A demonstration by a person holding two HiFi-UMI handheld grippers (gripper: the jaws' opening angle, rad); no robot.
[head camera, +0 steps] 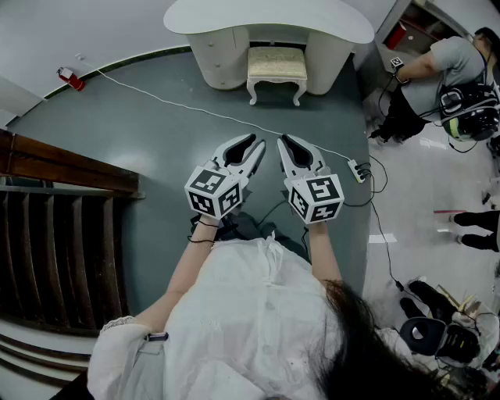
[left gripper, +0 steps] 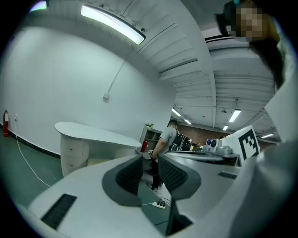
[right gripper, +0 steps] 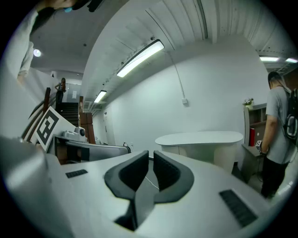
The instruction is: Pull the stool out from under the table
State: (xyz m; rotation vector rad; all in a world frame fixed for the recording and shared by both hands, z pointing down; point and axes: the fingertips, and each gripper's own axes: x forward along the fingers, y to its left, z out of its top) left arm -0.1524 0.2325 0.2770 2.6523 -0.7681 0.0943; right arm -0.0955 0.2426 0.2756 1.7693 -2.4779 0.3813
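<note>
The cream padded stool (head camera: 276, 70) stands tucked partly under the white curved table (head camera: 266, 16) at the far end of the green floor. In the left gripper view only a bit of the stool (left gripper: 95, 161) shows below the table (left gripper: 93, 134). Both grippers hover side by side in front of my body, well short of the stool. On the left gripper (head camera: 256, 143) (left gripper: 150, 162) the jaws stand a narrow gap apart with nothing between them. The right gripper (head camera: 284, 141) (right gripper: 151, 158) is shut and empty, and beyond it I see the table (right gripper: 200, 138).
A white cable (head camera: 195, 108) crosses the floor to a power strip (head camera: 357, 169) just right of the grippers. A person (head camera: 437, 74) stands by shelves at the right. Dark wooden stairs (head camera: 62, 168) lie at the left, and a red extinguisher (head camera: 70, 78) sits by the wall.
</note>
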